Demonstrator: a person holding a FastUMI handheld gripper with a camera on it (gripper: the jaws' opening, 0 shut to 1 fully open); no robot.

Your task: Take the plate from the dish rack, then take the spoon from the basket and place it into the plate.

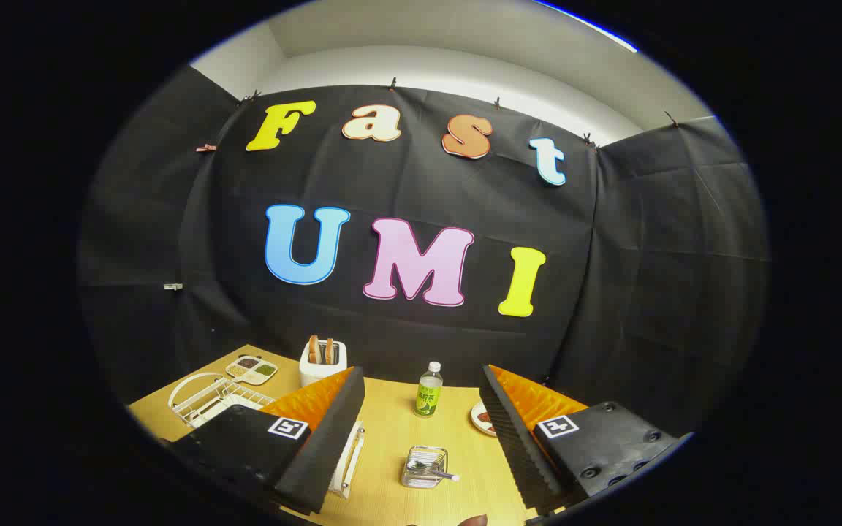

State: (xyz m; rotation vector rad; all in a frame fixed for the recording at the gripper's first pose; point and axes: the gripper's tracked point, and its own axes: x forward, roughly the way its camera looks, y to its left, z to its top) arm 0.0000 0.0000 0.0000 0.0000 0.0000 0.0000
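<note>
gripper (pixel 421 431) open, spoon (pixel 435 472) in basket (pixel 425 467) btwn fingers

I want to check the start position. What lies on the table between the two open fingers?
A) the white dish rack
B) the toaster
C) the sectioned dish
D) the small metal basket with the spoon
D: the basket with the spoon sits between the fingers of the open gripper.

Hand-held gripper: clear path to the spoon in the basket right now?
Probably yes. The hand-held gripper is open, and the spoon in the basket lies between its fingers on the table, uncovered.
</note>
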